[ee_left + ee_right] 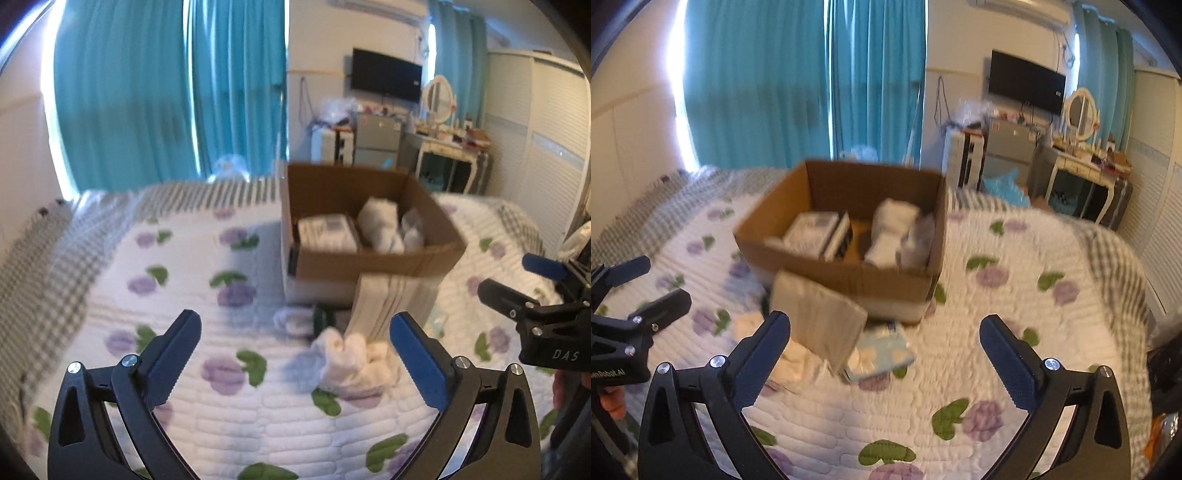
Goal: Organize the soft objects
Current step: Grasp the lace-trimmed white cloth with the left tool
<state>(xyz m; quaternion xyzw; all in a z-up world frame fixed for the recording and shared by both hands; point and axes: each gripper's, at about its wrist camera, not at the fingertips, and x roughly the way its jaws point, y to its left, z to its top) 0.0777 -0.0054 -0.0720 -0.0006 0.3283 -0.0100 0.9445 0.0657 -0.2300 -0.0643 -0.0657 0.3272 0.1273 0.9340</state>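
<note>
A brown cardboard box (417, 258) (849, 277) stands on the bed and holds white soft bundles (380, 225) (890, 229) and a white packet (325, 230) (812, 230). A folded beige striped cloth (388, 306) (820, 317) leans on the box front. Crumpled cream cloths (354, 362) (794, 358) and a light blue patterned cloth (882, 349) lie below it. My left gripper (295, 354) is open and empty, just in front of the cream cloths. My right gripper (884, 358) is open and empty above the blue cloth; it also shows at the right of the left wrist view (517, 280).
The bed's floral quilt (221, 406) (1015, 314) has a grey checked border. Teal curtains (147, 92), a wall television (1027, 81), a small fridge (1008, 147), a dressing table with mirror (1082, 162) and a white wardrobe (535, 147) stand beyond the bed.
</note>
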